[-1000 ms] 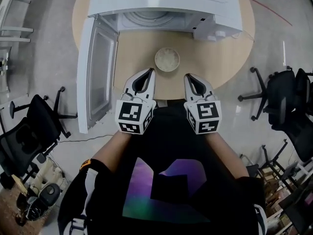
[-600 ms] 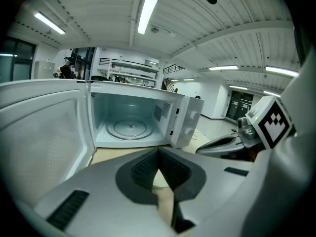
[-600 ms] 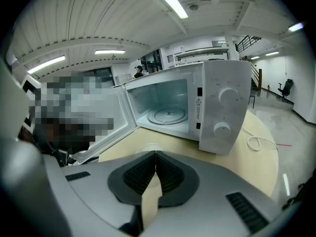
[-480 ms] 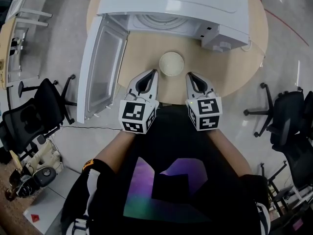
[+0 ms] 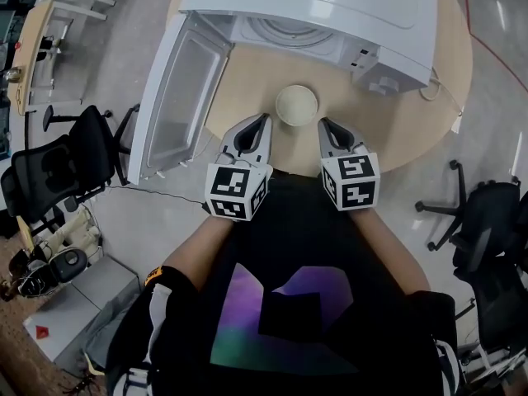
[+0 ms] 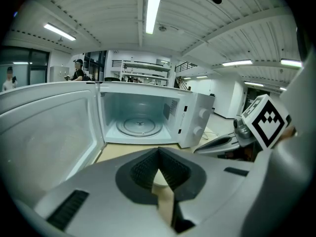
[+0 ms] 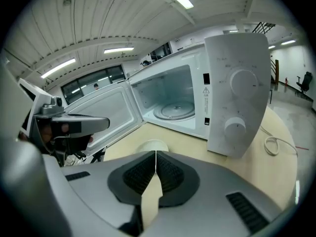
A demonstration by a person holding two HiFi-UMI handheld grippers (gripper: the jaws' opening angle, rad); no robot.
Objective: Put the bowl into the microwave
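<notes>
Both tools are closing in on the bowl [image 5: 297,106]. Compared with a second ago, the left hand-held gripper [image 5: 264,120] and the right hand-held gripper [image 5: 323,124] are sitting nearer to it, one at each side. Part of that shift may only be the head camera swinging. Neither is touching the bowl yet. In both gripper views the ribbed dark pads are pressing together with nothing between them, so the jaws will need opening before any grasp.

The bowl is resting on the desk [image 5: 396,122], near its front edge and just before the mouth of the microwave [image 5: 330,15]. It is small, round and pale cream, with a smooth, matte look. The desk is a round top of light wood. The microwave is a glossy white box, its door [image 5: 177,97] standing wide open to the left, showing a round glass turntable [image 6: 139,126] inside.
</notes>
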